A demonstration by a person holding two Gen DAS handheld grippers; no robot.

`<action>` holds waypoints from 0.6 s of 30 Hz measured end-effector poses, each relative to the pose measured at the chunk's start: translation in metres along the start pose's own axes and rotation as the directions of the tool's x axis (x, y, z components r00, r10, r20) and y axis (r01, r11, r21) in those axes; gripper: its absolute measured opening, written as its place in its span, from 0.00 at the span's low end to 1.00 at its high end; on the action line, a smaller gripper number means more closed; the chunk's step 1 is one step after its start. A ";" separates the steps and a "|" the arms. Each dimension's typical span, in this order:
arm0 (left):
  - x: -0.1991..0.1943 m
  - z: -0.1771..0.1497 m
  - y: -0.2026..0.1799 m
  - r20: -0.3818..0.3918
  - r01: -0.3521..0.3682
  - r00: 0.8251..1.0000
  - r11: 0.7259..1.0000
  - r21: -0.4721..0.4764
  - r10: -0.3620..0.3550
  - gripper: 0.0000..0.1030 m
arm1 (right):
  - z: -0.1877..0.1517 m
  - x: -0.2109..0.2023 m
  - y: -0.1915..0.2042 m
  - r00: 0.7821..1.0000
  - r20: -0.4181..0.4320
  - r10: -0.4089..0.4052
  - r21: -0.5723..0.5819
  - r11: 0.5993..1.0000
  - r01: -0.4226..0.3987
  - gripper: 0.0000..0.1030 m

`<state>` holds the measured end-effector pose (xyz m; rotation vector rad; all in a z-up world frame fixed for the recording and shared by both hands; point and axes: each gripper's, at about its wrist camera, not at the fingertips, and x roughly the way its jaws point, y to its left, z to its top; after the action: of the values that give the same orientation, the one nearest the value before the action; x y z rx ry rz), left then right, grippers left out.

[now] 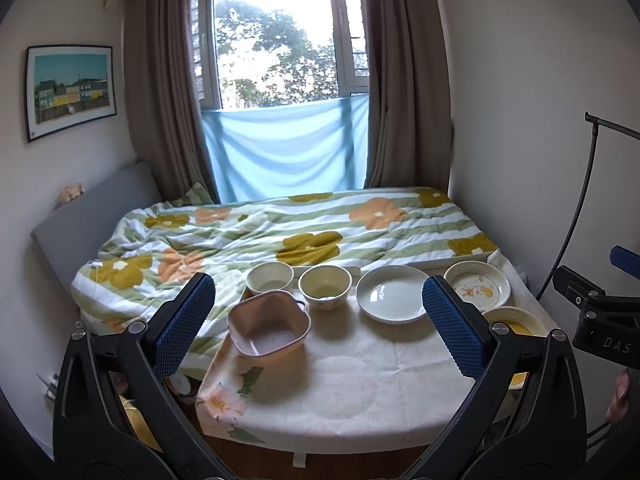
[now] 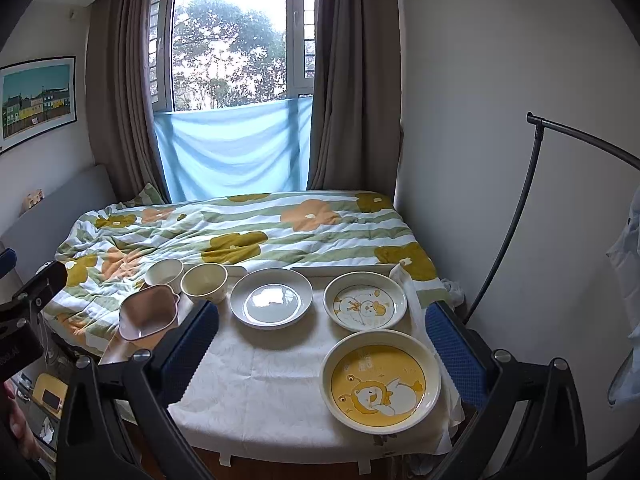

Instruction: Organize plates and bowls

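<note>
On a cloth-covered table (image 2: 272,380) sit a pink square bowl (image 1: 269,328) (image 2: 148,314), two cream round bowls (image 1: 270,278) (image 1: 325,286) (image 2: 165,273) (image 2: 205,282), a plain white plate (image 1: 394,294) (image 2: 272,298), a white plate with a duck drawing (image 1: 478,286) (image 2: 365,300) and a yellow cartoon plate (image 2: 382,380) (image 1: 516,322). My left gripper (image 1: 318,324) is open and empty, held above the table's near side. My right gripper (image 2: 320,352) is open and empty, above the yellow plate.
A bed with a flowered quilt (image 1: 280,232) lies just behind the table. A black stand pole (image 2: 516,216) curves up at the right by the wall. The other gripper's body (image 1: 600,312) (image 2: 24,312) shows at each view's edge.
</note>
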<state>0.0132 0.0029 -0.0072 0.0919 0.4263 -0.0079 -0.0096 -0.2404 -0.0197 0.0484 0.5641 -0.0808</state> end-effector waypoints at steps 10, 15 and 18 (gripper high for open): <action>0.004 0.001 0.000 -0.002 0.000 1.000 1.000 -0.007 0.000 1.00 | -0.001 0.001 0.001 1.000 -0.002 0.001 -0.001 1.000 -0.001 1.00; 0.005 0.002 0.000 -0.005 -0.002 1.000 1.000 -0.011 0.002 1.00 | -0.001 0.003 0.002 1.000 -0.003 0.005 0.000 1.000 -0.005 1.00; 0.006 0.002 0.000 -0.008 -0.005 1.000 1.000 -0.012 0.005 1.00 | -0.001 0.004 0.003 1.000 -0.004 0.007 0.000 1.000 -0.007 1.00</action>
<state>0.0196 0.0028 -0.0075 0.0810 0.4340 -0.0003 -0.0064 -0.2381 -0.0223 0.0501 0.5674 -0.0737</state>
